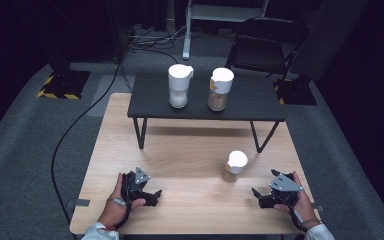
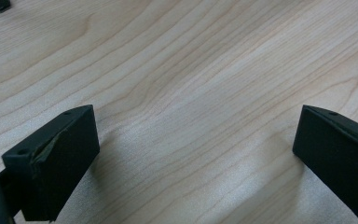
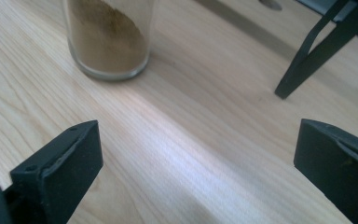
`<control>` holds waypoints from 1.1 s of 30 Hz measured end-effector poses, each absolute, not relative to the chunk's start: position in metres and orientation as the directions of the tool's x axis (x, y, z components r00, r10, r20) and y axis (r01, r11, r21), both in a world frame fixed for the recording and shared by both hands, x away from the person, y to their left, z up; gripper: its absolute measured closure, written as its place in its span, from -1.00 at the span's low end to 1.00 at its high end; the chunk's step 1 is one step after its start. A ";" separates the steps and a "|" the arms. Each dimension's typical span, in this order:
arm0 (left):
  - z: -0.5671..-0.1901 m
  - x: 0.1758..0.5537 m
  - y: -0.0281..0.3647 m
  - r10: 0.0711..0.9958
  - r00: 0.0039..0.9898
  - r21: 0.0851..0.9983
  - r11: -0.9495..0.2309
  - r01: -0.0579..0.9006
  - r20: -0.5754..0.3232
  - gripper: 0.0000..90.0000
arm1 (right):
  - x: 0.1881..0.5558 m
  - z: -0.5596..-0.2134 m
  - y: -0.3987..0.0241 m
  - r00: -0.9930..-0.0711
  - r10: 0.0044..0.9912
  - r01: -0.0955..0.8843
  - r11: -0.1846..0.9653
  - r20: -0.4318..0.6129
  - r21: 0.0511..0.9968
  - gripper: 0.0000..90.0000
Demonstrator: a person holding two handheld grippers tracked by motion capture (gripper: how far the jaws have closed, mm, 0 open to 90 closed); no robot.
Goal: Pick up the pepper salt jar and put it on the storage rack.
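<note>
High view. I see the left gripper (image 1: 152,194) at the lower left of the frame, held in the person's left hand (image 1: 116,207) and resting low over the table (image 1: 190,150). The right gripper (image 1: 256,193) sits at the lower right, held in the right hand (image 1: 300,205). A jar (image 1: 235,166) with a white lid and brown powder stands on the table in the lower right-centre, nearer the right gripper than the left and apart from both. In the upper centre a dark shelf (image 1: 250,97) on black legs stands on the table and carries two larger jars: a white-filled jar (image 1: 179,86) at left and a brown-filled jar (image 1: 219,89) at right, side by side and not touching.

Left gripper view. I see the left gripper (image 2: 196,149) with its jaws spread wide at the lower corners, bare wood between them and nothing held.

Right gripper view. I see the right gripper (image 3: 198,154) likewise spread wide and empty. The jar (image 3: 107,42) appears at the upper left, ahead of the left-hand jaw and clear of it. A shelf leg (image 3: 307,60) slants across the upper right.
</note>
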State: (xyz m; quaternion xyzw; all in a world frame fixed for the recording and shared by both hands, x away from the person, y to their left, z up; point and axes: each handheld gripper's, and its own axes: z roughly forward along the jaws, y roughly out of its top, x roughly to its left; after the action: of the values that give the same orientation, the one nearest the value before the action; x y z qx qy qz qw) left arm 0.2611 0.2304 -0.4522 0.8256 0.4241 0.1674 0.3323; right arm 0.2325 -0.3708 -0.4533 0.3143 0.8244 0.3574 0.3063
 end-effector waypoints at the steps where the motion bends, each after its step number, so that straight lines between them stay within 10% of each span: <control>1: -0.452 0.261 0.230 0.812 0.584 0.691 -0.419 0.589 -0.006 -1.00 | 0.233 -0.454 -0.372 -0.614 0.740 0.308 0.546 -0.276 0.779 -0.98; 33: -0.452 0.262 0.231 0.810 0.586 0.691 -0.420 0.588 -0.007 -1.00 | 0.269 -0.454 -0.417 -0.600 0.800 0.552 0.422 -0.008 0.719 -1.00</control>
State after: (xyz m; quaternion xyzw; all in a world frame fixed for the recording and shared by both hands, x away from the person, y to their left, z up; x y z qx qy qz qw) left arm 0.2615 0.2308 -0.4524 0.8259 0.4233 0.1667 0.3330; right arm 0.2690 -0.4172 -0.4538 0.4101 0.8243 0.3475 0.1780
